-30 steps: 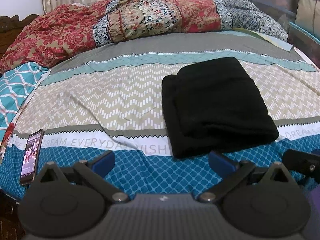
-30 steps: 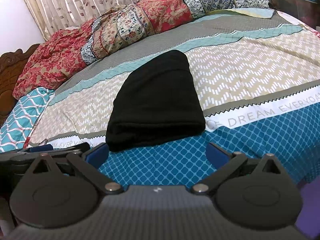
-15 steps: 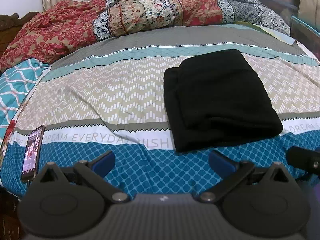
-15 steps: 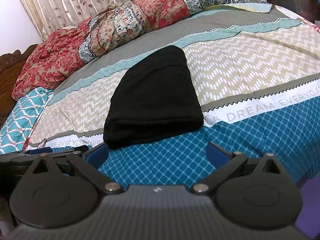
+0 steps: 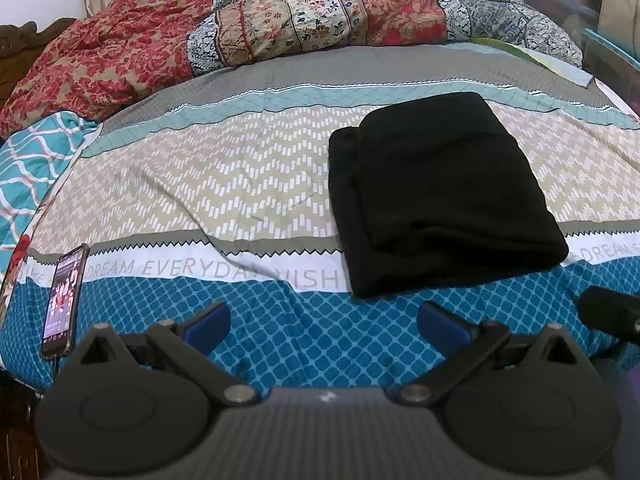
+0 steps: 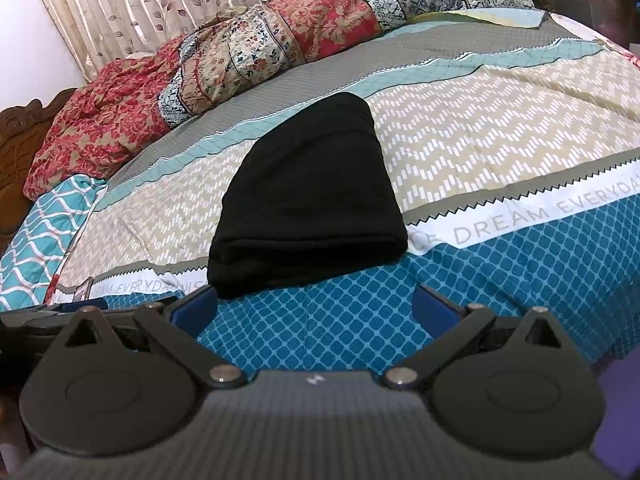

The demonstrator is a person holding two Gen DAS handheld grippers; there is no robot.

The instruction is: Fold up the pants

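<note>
Black pants (image 5: 436, 196) folded into a thick stack on the bed (image 5: 240, 184). Left tongs (image 5: 325, 322) and right tongs (image 6: 315, 308) spread wide, empty, near the bed's front edge. Phone (image 5: 64, 300) far left.

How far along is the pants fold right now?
Done, it seems: the black pants lie as a compact layered rectangle on the bedsheet. In hand: nothing; the left hand-held gripper and right hand-held gripper are both open, short of the bundle. Left: at most squaring the offset lower layer on its left edge.
</note>
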